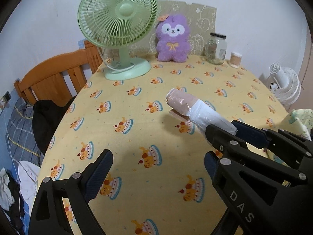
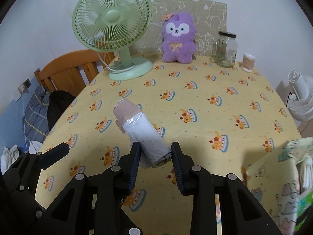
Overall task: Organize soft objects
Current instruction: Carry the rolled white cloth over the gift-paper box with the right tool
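My right gripper is shut on a roll of plastic bags, white at the near end and pink at the far end, held above the yellow tablecloth. The roll also shows in the left wrist view, with the right gripper clamped on its white end. My left gripper is open and empty over the table, to the left of the roll. A purple plush toy sits upright at the table's far edge, also seen in the left wrist view.
A green desk fan stands at the far left. A glass jar and a cotton swab tub stand far right. A patterned fabric bag is at the near right. A wooden bed frame lies left, a white fan right.
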Tool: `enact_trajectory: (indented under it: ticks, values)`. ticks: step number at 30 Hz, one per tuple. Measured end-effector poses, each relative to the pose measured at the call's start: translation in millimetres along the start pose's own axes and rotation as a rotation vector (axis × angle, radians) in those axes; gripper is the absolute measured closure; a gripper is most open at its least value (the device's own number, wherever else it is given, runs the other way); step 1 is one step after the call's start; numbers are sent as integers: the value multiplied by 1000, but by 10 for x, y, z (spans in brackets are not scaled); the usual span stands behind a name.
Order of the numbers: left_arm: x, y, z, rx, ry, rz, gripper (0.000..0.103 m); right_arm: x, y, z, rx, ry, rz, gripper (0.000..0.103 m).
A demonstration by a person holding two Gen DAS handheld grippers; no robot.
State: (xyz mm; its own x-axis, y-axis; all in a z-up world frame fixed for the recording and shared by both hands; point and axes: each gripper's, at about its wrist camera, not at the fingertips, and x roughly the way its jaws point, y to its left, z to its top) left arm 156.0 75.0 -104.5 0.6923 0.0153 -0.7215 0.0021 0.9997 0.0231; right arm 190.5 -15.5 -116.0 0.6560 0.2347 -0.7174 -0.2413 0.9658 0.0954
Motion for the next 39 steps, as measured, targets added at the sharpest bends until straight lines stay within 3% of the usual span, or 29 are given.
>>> enact_trajectory:
  ticks: [25, 39]
  values:
    - [-951, -324, -25, 8, -162, -10, 7, -1104, -122, -66, 7, -166, -27, 68]
    - [-1315, -651, -61, 30, -222, -26, 6, -1601, -380, -192, 19, -230, -30, 68]
